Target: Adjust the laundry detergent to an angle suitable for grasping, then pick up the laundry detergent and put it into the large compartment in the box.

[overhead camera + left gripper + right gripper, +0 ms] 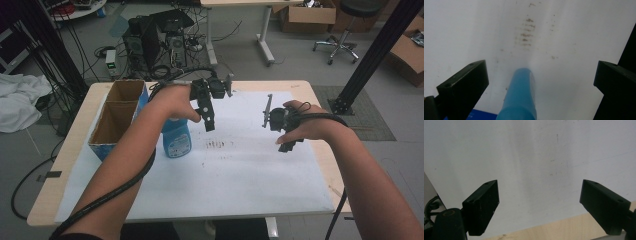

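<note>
The blue bottle [177, 139] stands upright on the white sheet [235, 175] near the left side of the desk [300, 86], just beside the cardboard box [119, 116]. In the high view its upper part is hidden behind the person's left hand [172, 102]; only the lower body with its label shows. In the left gripper view the bottle [520, 96] rises blurred between the two jaws, cut off at the bottom edge, touching neither of them. The left gripper [207, 112] hangs above it with jaws wide apart, pointing down at the sheet, where a patch of brown smudges [526, 32] lies beyond the bottle.

The right gripper [285, 131] is held well apart from the bottle, over the right half of the sheet, partly covered by the right hand [307, 125]. Its jaws are wide open with nothing between them, and the right gripper view shows bare sheet and, at the bottom, the sheet's edge meeting a strip of the wooden desk [554, 230].

Most of the sheet in front of the bottle and between the grippers lies open. The box has two compartments whose insides are hard to make out.
</note>
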Available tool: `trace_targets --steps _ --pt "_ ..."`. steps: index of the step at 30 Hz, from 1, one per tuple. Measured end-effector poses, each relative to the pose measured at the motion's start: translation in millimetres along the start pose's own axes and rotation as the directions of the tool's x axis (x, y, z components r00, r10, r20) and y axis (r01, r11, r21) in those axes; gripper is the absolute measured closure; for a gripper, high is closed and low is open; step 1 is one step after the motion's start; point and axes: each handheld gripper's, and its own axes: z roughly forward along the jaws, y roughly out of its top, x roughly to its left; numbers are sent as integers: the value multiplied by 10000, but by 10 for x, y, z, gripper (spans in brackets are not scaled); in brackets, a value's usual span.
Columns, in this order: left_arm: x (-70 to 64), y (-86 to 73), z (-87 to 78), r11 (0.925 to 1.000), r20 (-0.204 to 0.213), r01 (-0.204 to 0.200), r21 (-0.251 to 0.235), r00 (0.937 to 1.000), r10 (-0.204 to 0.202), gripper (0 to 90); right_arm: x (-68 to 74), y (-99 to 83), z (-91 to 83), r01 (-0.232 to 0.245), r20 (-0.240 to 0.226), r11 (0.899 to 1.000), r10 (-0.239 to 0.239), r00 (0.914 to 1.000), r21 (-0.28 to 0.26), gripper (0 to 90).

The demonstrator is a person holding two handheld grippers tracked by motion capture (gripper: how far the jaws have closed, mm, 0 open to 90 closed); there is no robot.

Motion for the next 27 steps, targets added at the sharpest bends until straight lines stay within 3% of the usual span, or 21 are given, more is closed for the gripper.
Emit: trace_targets --steps 14,27 --pt "68 -12 7 9999 90 60 -110 9999 -59 1 -54 6 27 37 -34 10000 -37 10000 38 160" --pt "42 -42 -136 9998 -177 27 -177 9998 -30 2 -60 40 -4 50 69 9999 -51 10000 139 160"
